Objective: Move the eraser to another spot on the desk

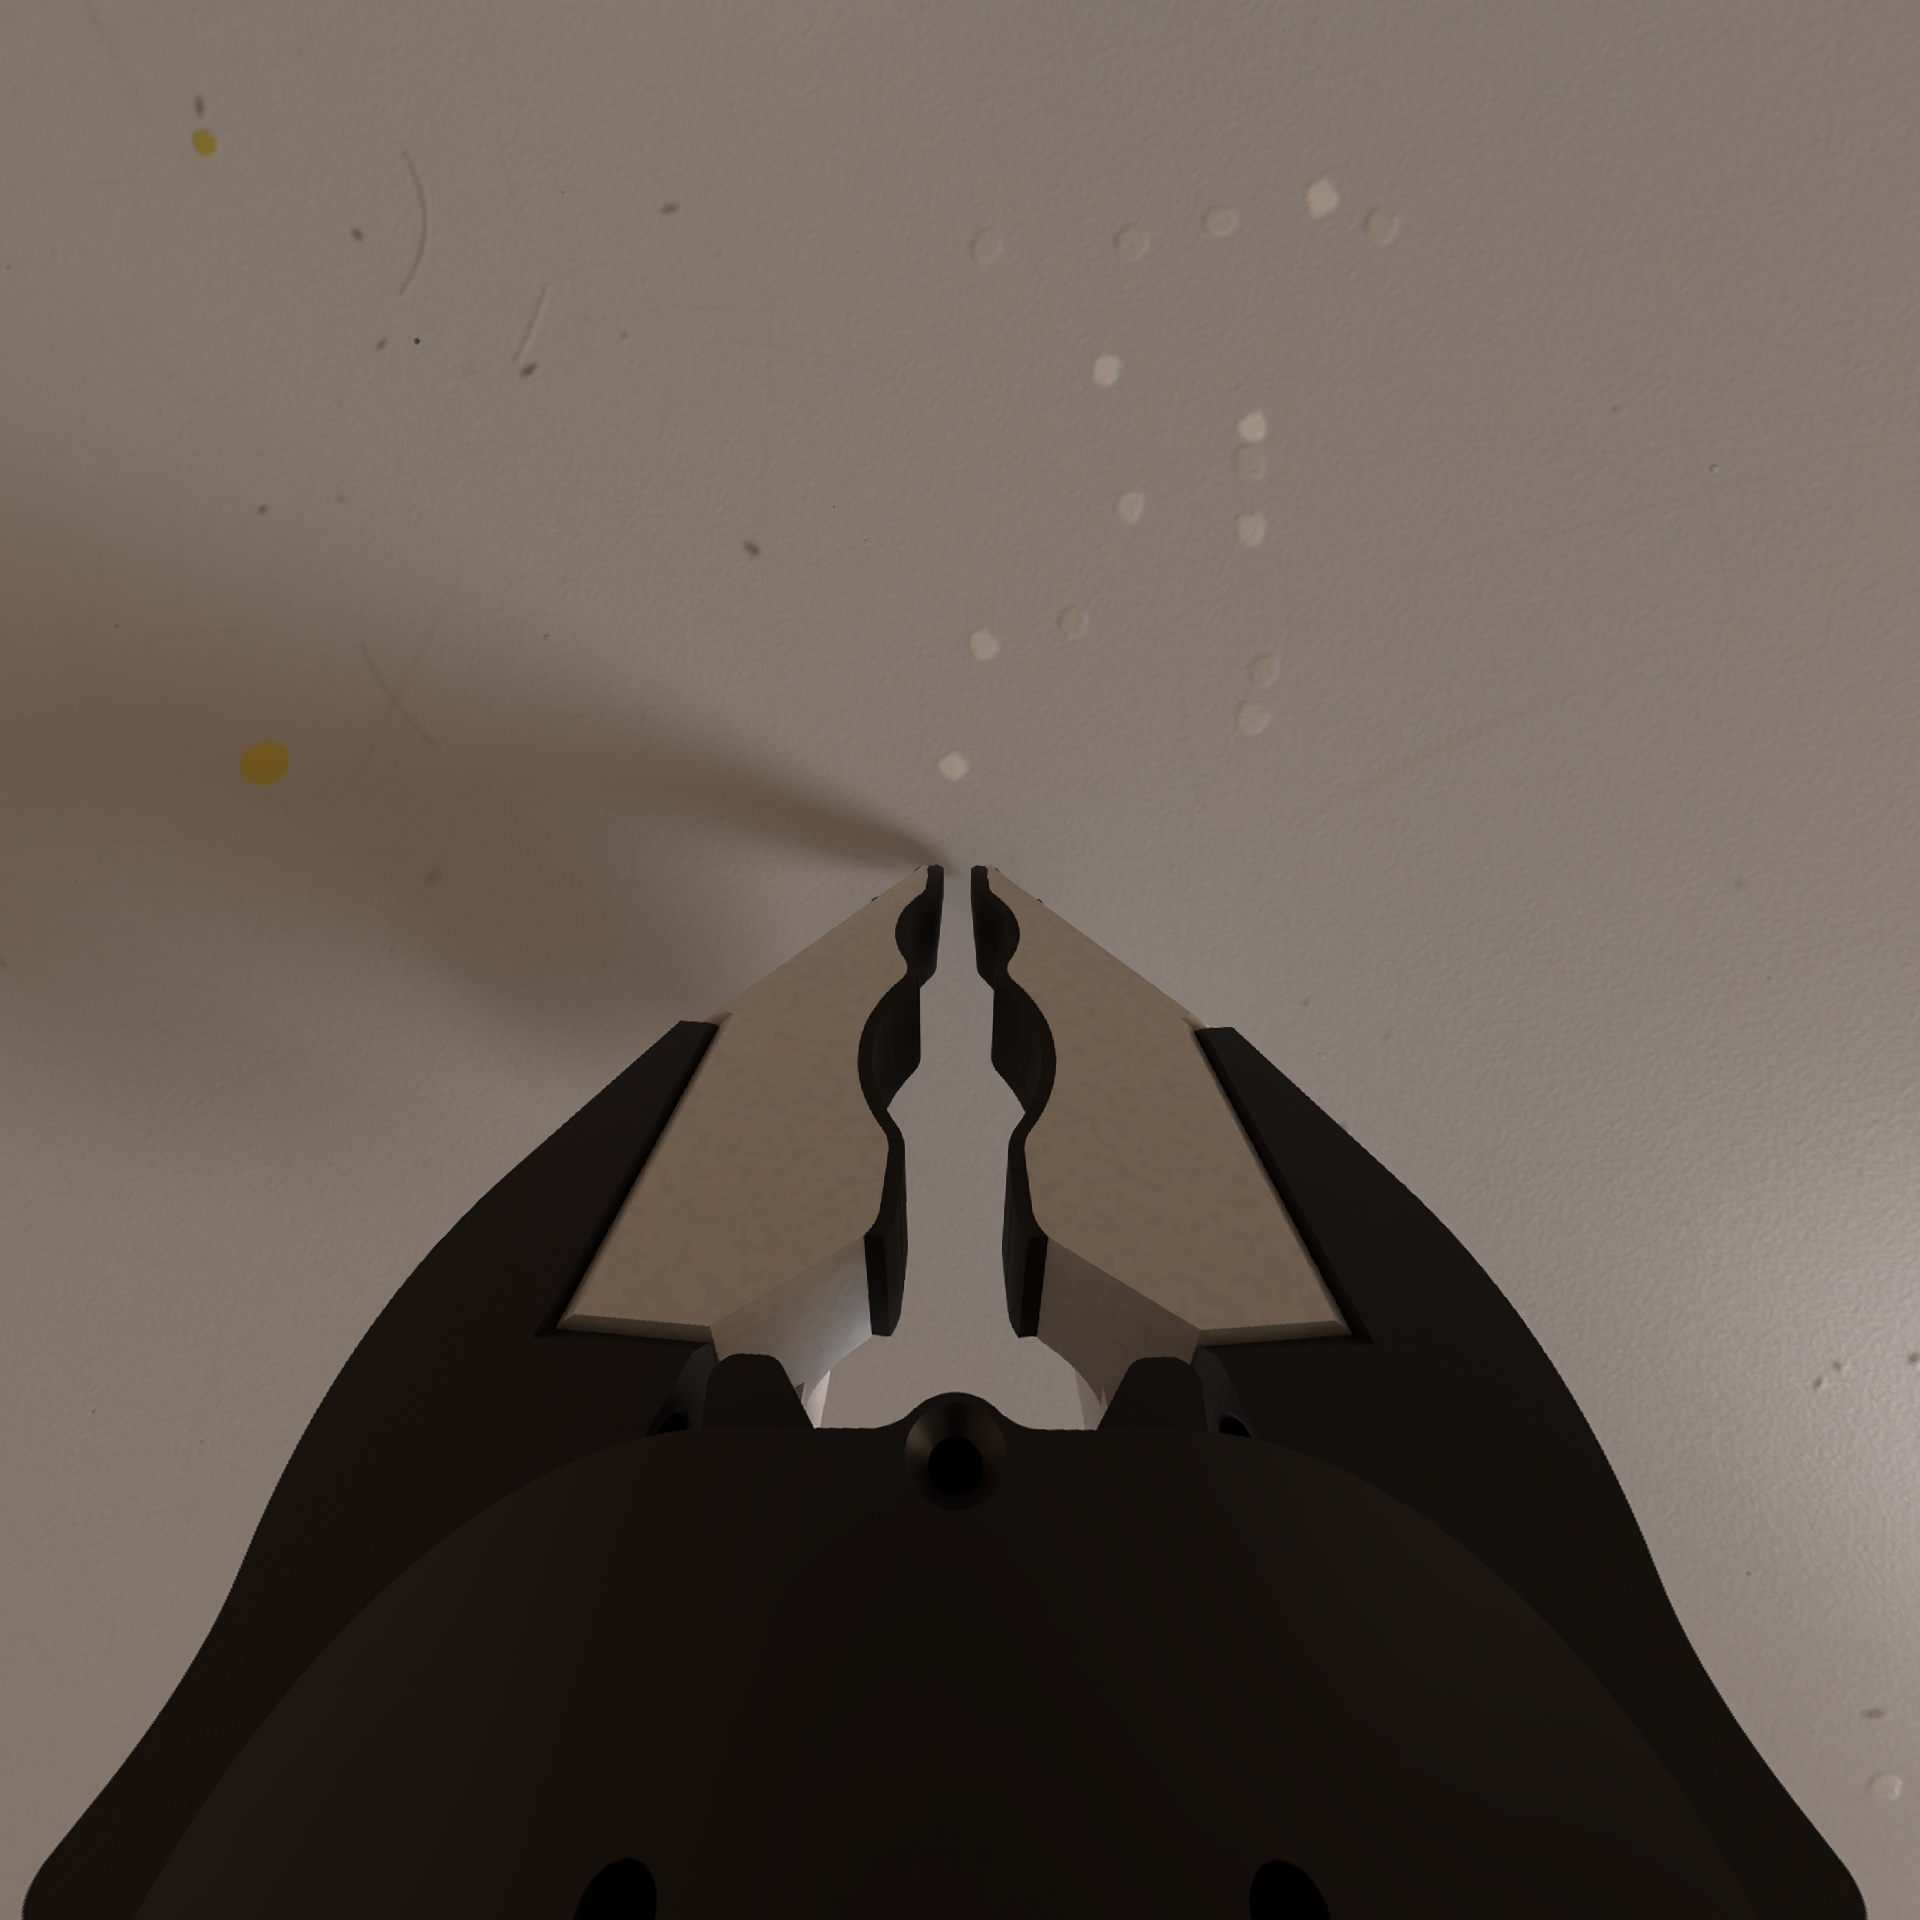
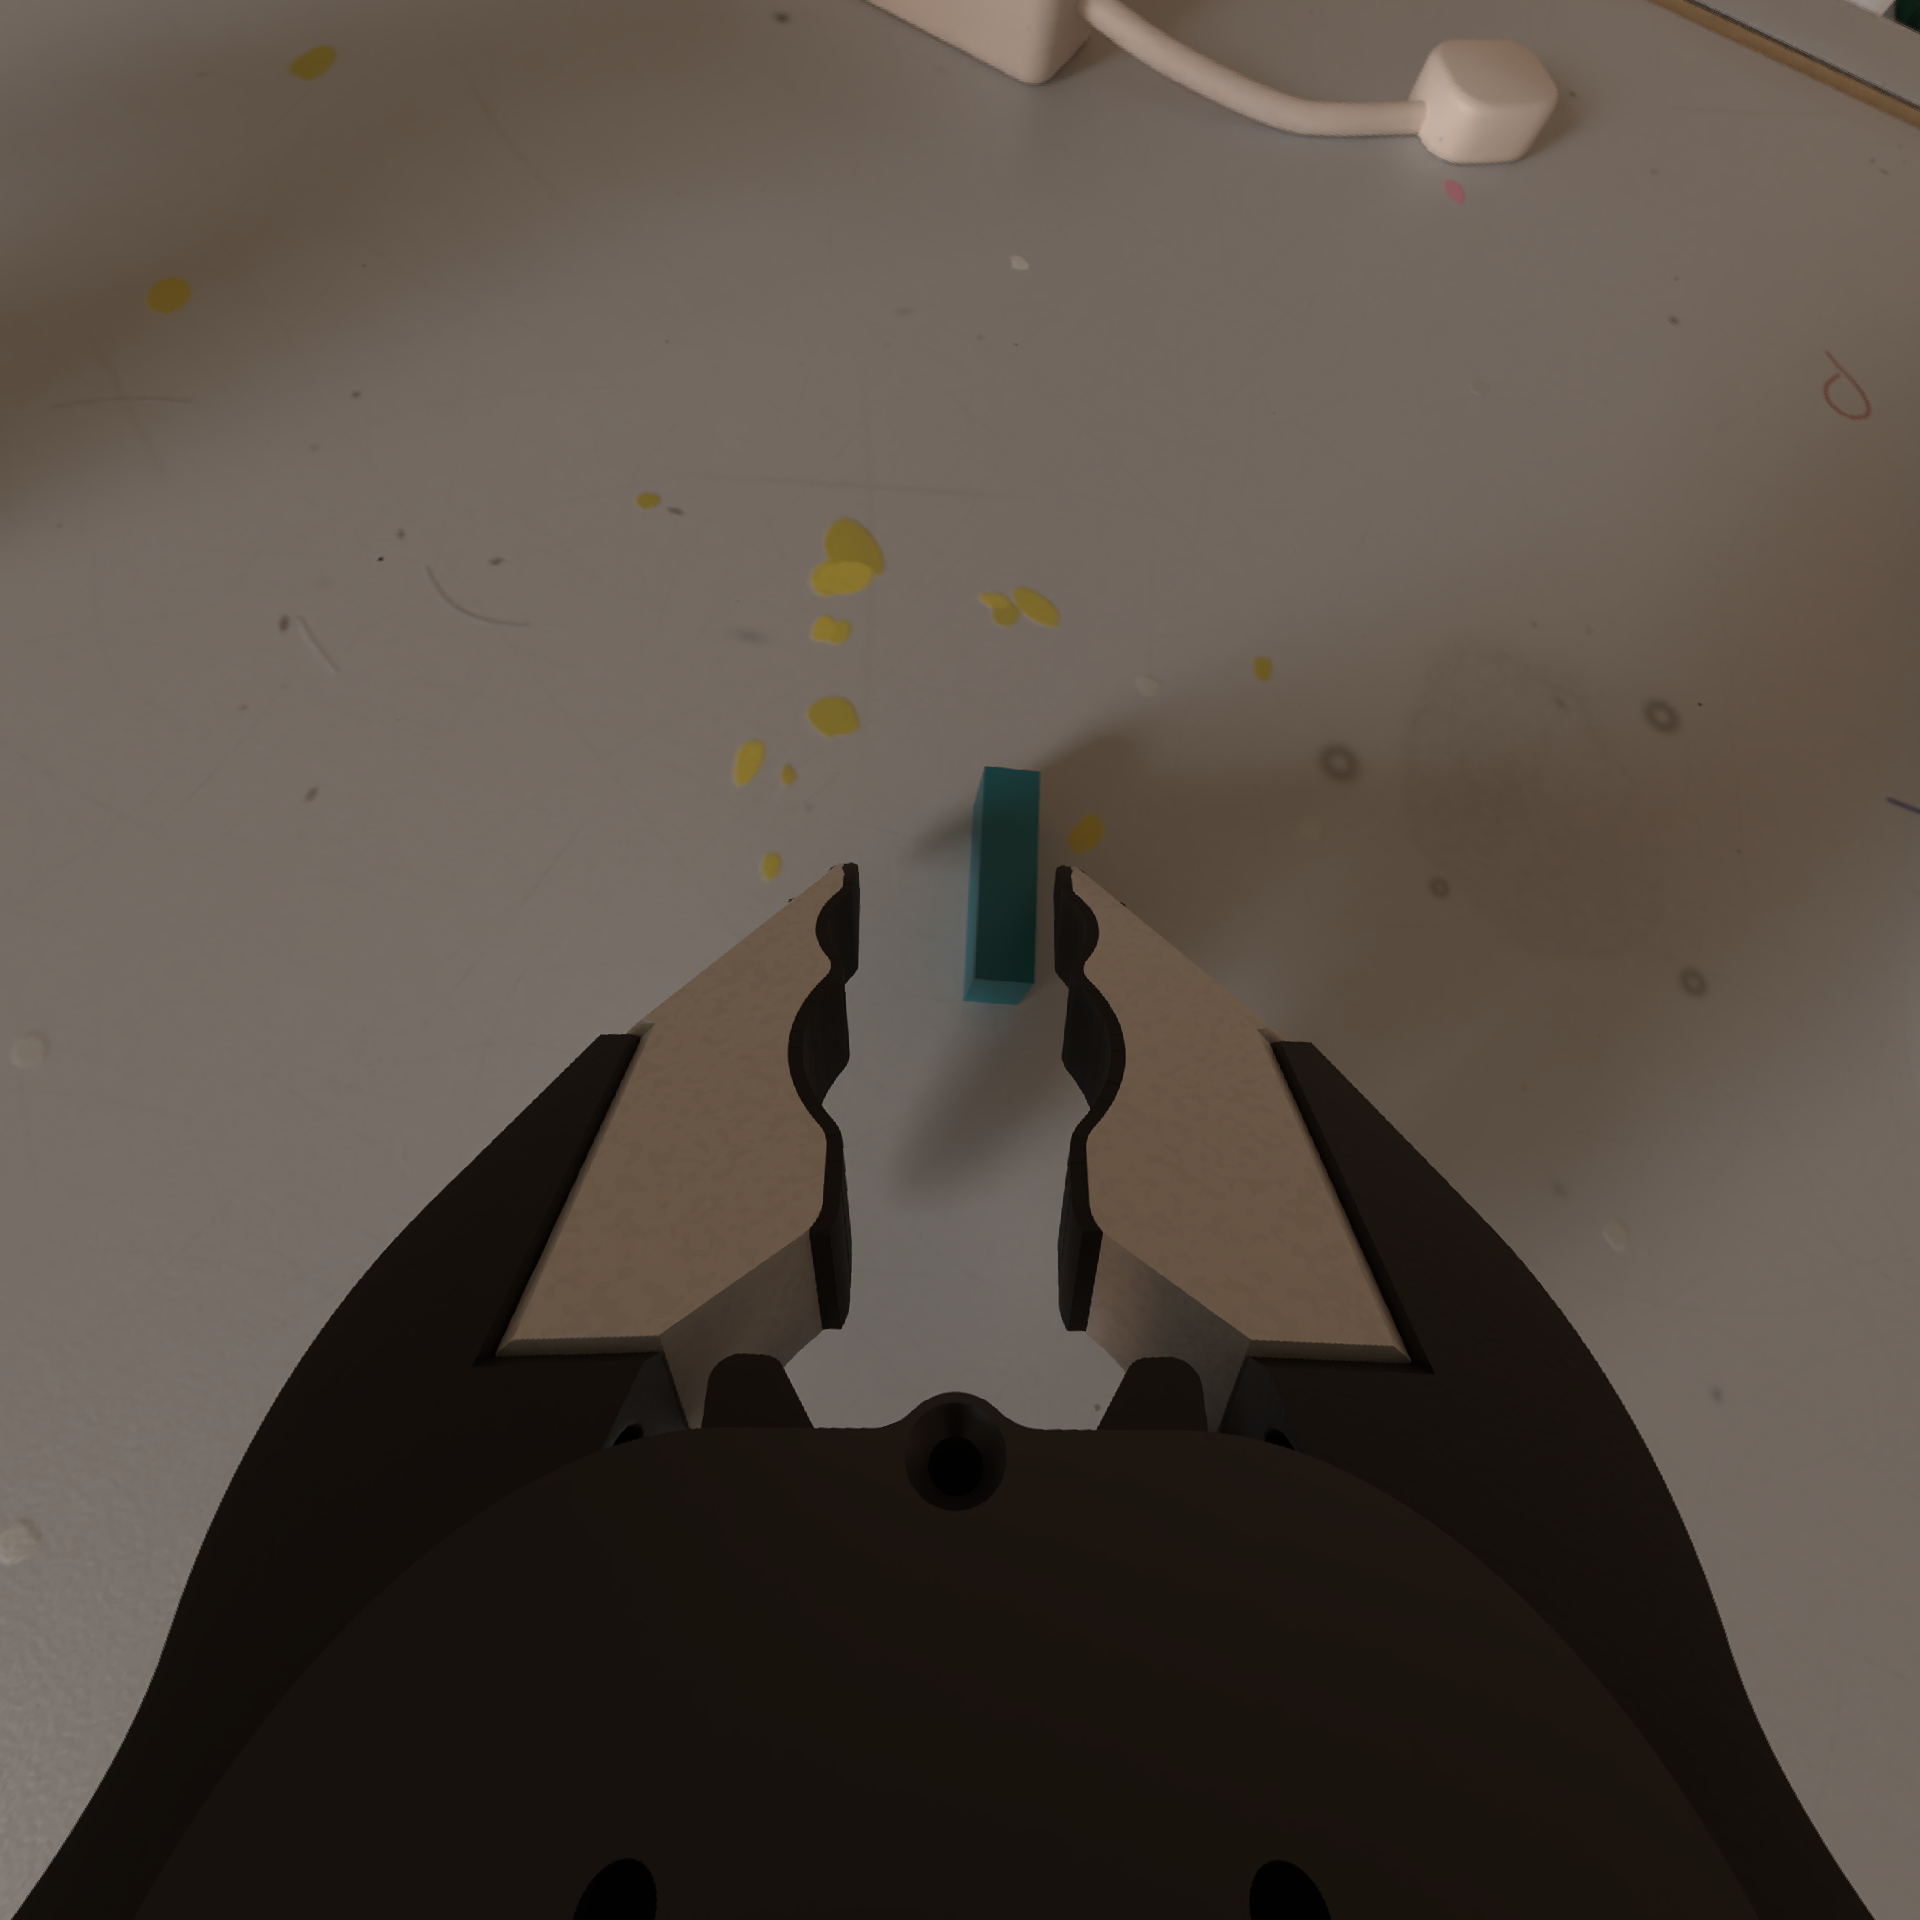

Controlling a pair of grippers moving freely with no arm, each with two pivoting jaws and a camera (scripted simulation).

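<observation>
The eraser (image 2: 1003,883) is a small teal block lying on the grey desk (image 2: 416,416), its long side pointing away from me. In the right wrist view it lies between the tips of my right gripper (image 2: 956,873), closer to the right finger. The right gripper is open and its fingers do not touch the eraser. My left gripper (image 1: 956,873) is shut with only a thin gap between its tips, holds nothing, and hovers close over bare desk (image 1: 1455,727). The eraser does not show in the left wrist view.
A cream power adapter block (image 2: 997,36) with a cable and a plug (image 2: 1486,99) lies at the far edge of the desk. Yellow paint spots (image 2: 847,561) dot the desk ahead of the eraser. The desk's edge (image 2: 1818,73) runs at top right.
</observation>
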